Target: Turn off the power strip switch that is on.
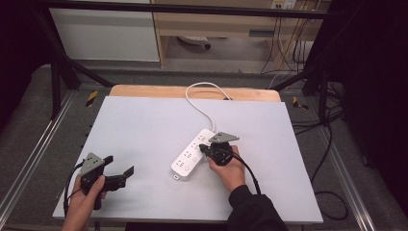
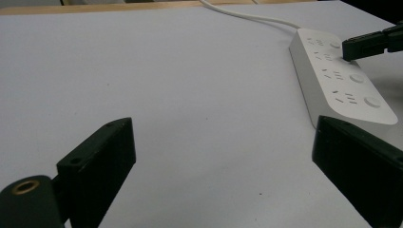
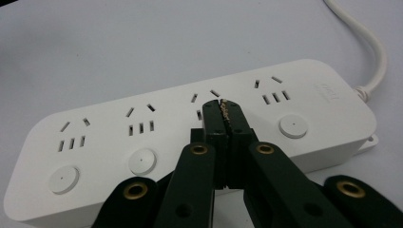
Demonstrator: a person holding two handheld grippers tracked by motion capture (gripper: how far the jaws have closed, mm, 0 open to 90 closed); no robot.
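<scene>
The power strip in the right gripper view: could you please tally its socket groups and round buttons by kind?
On the power strip:
Socket groups: 4
Round buttons in view: 3; the shut right gripper covers where a fourth would be
Total: 7

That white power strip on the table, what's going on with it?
A person sits at the table with a handheld claw in each hand. The right claw is shut, its tip over the white power strip by the third socket's round button; whether it presses is hard to tell. The left claw is open, off to the side over bare tabletop, holding nothing. The strip's white cable loops off the table's far edge.
</scene>
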